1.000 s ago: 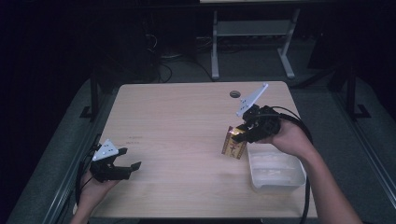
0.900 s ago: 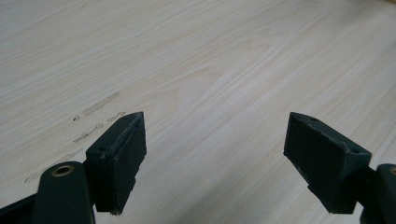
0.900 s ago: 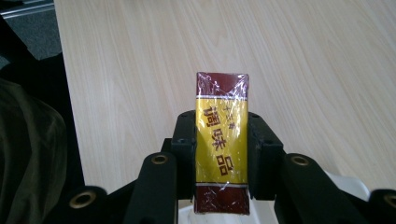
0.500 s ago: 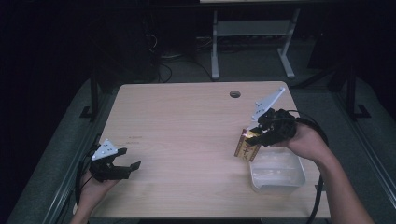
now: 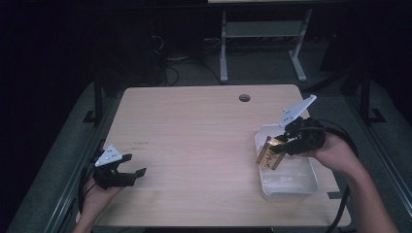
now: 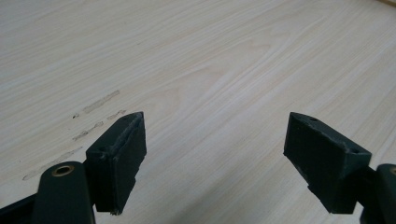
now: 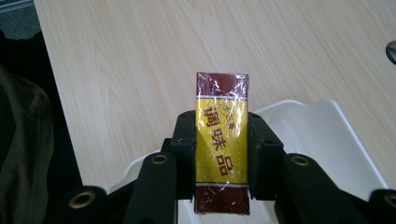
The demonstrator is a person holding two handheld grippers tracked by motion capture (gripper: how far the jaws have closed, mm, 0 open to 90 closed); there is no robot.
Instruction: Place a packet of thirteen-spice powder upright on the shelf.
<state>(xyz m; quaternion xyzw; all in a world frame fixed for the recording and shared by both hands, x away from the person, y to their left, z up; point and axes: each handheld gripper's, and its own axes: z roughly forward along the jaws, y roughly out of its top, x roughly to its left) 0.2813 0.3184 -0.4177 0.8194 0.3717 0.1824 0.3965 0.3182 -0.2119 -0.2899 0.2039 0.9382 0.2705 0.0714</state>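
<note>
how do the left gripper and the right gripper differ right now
The left gripper has open jaws with nothing between them; the right gripper is shut on a yellow and maroon packet. The left gripper sits low over bare table; the right gripper is over the white tray. Both are black, hand-held, with a grey plate on top.

I see a dim room: light wood surface (image 5: 194, 136) mid-frame, grey floor (image 5: 262, 73) and metal stand (image 5: 262, 31) at top.
</note>
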